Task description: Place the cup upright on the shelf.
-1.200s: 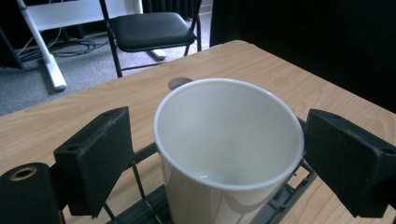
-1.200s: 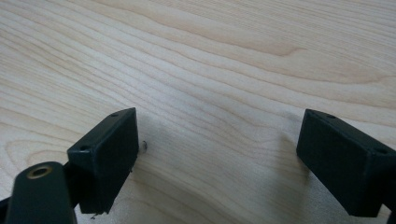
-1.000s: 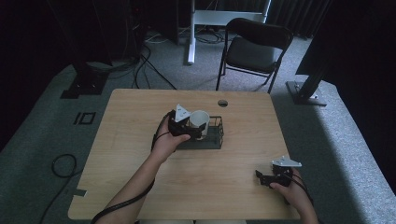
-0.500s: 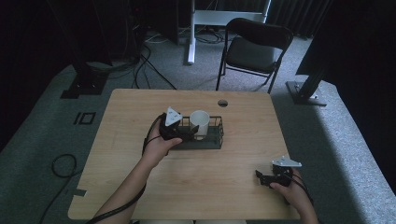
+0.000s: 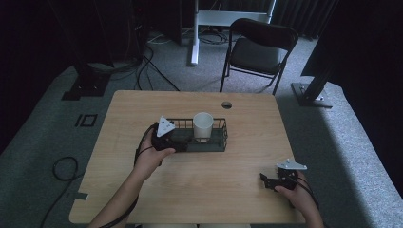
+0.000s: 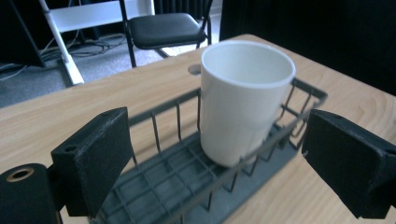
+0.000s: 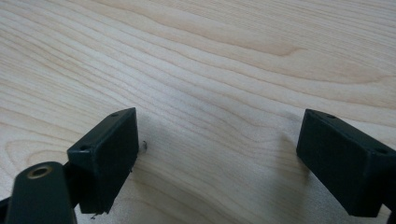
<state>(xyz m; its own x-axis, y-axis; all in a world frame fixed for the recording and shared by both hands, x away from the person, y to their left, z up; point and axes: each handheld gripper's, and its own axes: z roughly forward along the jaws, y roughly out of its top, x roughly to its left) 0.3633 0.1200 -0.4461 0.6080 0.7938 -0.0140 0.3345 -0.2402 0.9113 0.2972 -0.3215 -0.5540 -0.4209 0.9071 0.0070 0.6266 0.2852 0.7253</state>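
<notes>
A white cup [image 5: 203, 126] stands upright in a dark wire basket [image 5: 219, 138] mid-desk [image 5: 199, 190]. The left gripper [image 6: 219, 158] sits at the basket's left end — jaws spread, empty. The right gripper [image 5: 264, 179], near right, is likewise spread.

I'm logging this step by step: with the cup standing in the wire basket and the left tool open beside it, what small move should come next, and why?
Probably draw the left tool a little further clear of the basket. Its jaws stand open and empty, and the white cup sits upright inside, untouched. The right tool rests open near the table's edge.
</notes>
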